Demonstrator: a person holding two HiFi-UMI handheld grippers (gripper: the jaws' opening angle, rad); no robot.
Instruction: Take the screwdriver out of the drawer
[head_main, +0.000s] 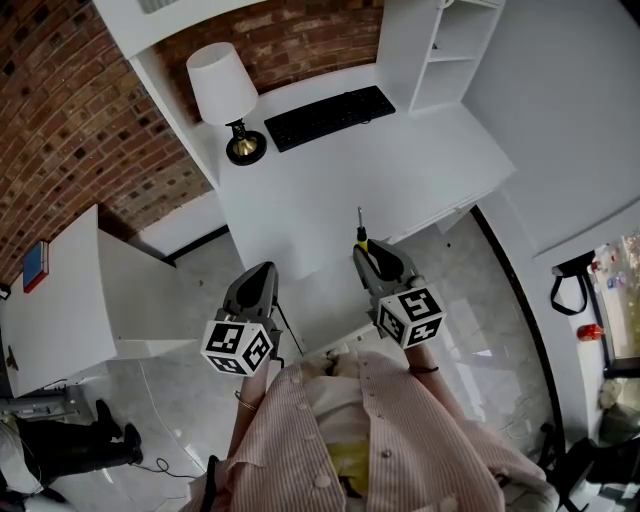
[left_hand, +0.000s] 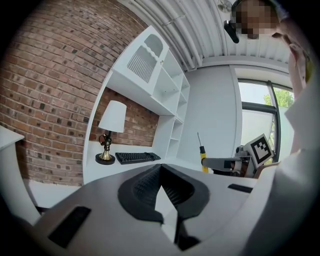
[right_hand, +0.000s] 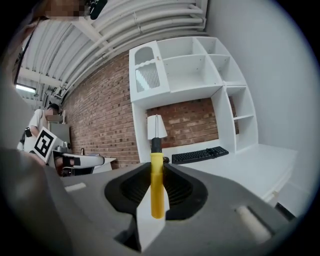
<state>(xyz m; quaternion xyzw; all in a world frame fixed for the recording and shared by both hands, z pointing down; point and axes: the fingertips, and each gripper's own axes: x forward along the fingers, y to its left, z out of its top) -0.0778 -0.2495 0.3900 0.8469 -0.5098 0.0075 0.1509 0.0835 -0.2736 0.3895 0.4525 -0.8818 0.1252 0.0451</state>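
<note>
My right gripper is shut on a screwdriver with a yellow handle, a black collar and a thin metal shaft. It hangs in the air just before the front edge of the white desk. In the right gripper view the yellow handle stands upright between the dark pads, with the shaft rising in front of the lamp. My left gripper hovers level with it on the left, holding nothing. Its jaws meet at the tips. The left gripper view shows the screwdriver in the right gripper.
On the desk stand a white-shaded lamp and a black keyboard, with white shelves at the back right against a brick wall. A low white cabinet stands to the left. My striped sleeves fill the bottom.
</note>
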